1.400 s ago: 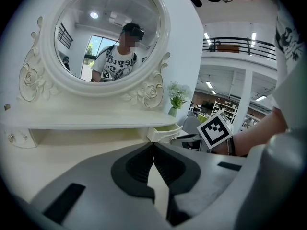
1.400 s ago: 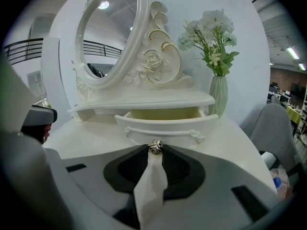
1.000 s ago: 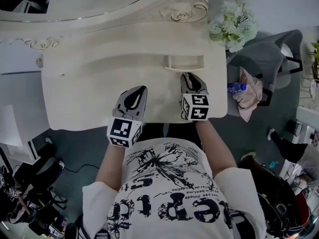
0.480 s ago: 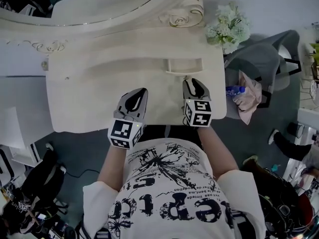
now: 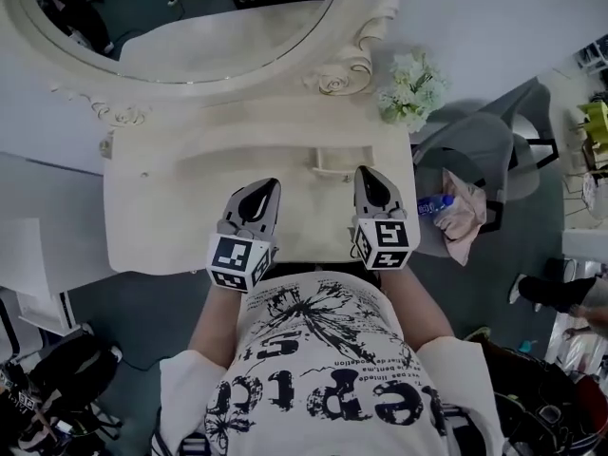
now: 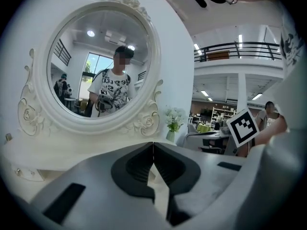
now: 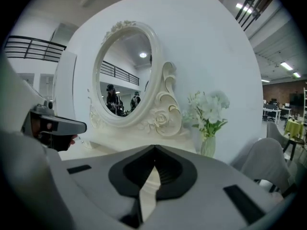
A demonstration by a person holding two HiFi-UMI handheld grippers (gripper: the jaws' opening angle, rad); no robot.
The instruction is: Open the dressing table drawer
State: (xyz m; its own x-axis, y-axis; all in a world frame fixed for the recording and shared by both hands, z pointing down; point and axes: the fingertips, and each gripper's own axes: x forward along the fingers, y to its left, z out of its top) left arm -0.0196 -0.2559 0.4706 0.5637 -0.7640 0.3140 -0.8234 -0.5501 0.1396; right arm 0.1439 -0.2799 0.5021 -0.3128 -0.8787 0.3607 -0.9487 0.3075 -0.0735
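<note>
The cream dressing table (image 5: pixel 161 207) fills the middle of the head view, with its oval mirror (image 5: pixel 180 12) behind it. A small rectangular compartment (image 5: pixel 334 161) sits in the raised back ledge. My left gripper (image 5: pixel 264 186) hovers over the tabletop near the front edge, shut, with nothing in it. My right gripper (image 5: pixel 369 172) hovers beside it to the right, just in front of that compartment, also shut and empty. In the left gripper view the left gripper (image 6: pixel 153 145) faces the mirror (image 6: pixel 98 63). In the right gripper view the right gripper (image 7: pixel 154 148) faces the mirror's carved right scroll (image 7: pixel 165 111). No front drawer shows from above.
A vase of white flowers (image 5: pixel 410 91) stands at the table's back right corner. To the right is a grey chair (image 5: pixel 480 141) with a pink cloth (image 5: pixel 465 212) and a blue bottle (image 5: pixel 432 203). A white cabinet (image 5: pixel 33 255) stands at the left.
Both grippers have risen above the tabletop, the right one more. The head view now takes in more of the mirror, and the table sits lower in the picture.
</note>
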